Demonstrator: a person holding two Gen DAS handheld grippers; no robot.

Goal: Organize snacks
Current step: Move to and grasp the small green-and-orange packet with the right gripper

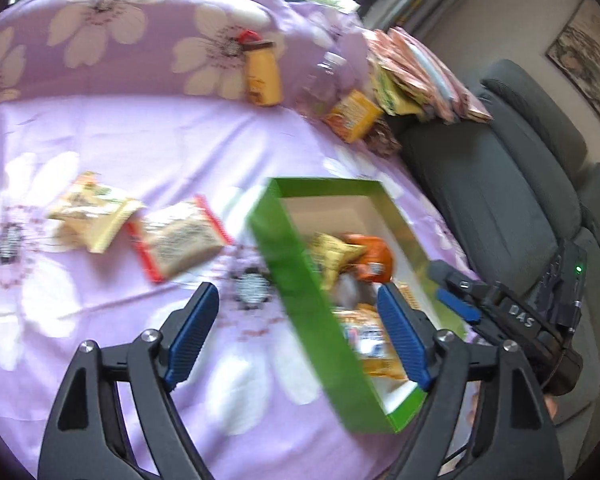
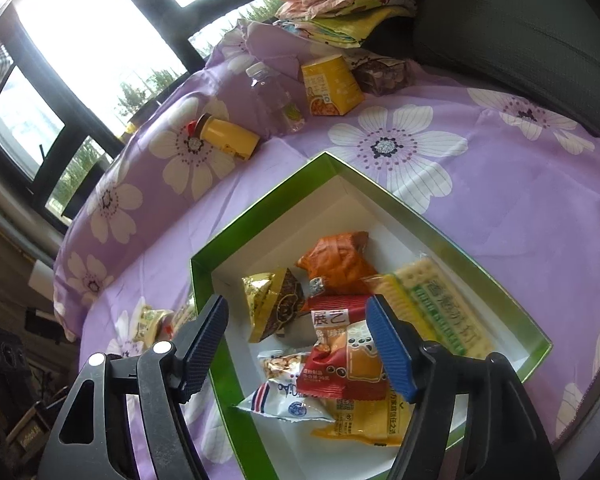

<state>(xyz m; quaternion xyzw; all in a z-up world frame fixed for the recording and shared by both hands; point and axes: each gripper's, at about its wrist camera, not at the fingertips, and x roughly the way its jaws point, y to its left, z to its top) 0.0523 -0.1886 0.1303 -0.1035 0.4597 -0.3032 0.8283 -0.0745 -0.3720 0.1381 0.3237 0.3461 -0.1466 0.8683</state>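
Left gripper (image 1: pixel 298 334) jaws apart, empty, straddling green box (image 1: pixel 288 280) wall at frame centre. Right gripper (image 2: pixel 296 344) apart, empty, over boxed snacks. Two packets (image 1: pixel 180 236) loose left of box. Risk: left jaw nudges wall, box slides on cloth (image 1: pixel 140 128).

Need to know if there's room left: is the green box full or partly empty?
Partly empty. The green box holds several snack packets at its near end; its far corner shows bare white floor.
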